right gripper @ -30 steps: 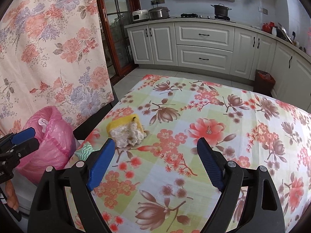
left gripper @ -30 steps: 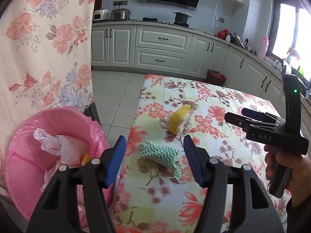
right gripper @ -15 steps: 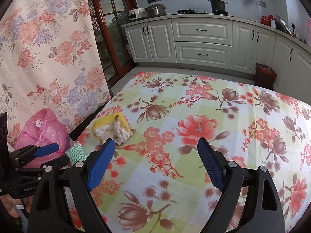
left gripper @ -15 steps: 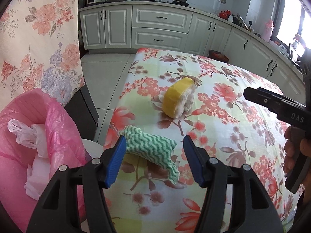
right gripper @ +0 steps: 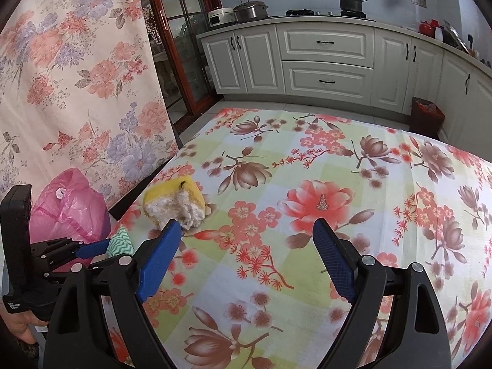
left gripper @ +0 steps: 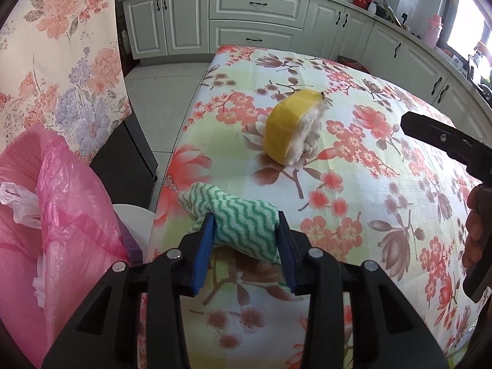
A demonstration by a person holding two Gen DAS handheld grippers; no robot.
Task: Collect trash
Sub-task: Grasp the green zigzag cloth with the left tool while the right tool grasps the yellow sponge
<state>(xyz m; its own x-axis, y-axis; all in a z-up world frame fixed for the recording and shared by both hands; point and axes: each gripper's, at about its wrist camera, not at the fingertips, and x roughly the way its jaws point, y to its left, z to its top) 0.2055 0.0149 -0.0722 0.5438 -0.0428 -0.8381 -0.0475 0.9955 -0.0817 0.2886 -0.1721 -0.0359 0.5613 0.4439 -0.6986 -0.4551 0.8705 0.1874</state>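
Note:
A crumpled green-and-white zigzag cloth [left gripper: 243, 215] lies at the near left edge of the floral table [left gripper: 369, 184]. My left gripper [left gripper: 245, 219] straddles it; its jaws are closing and both blue pads press into the cloth's sides. From the right wrist the cloth [right gripper: 121, 241] shows at the left gripper's [right gripper: 103, 250] tips. A yellow sponge with torn white backing [left gripper: 292, 129] sits farther along the table. My right gripper [right gripper: 247, 226] hangs open over the cloth-covered table, its left pad just in front of the sponge [right gripper: 173, 204], nothing between its fingers.
A bin lined with a pink bag [left gripper: 61, 203] stands beside the table's left edge, with white plastic [left gripper: 18, 203] inside. A floral curtain [right gripper: 77, 77] hangs behind it. White kitchen cabinets [right gripper: 326, 58] line the far wall; a small brown bin [right gripper: 427, 113] sits on the floor.
My left gripper came down and forward onto the green cloth and its jaws narrowed until the pads met the cloth. The right gripper stayed open, almost unmoved.

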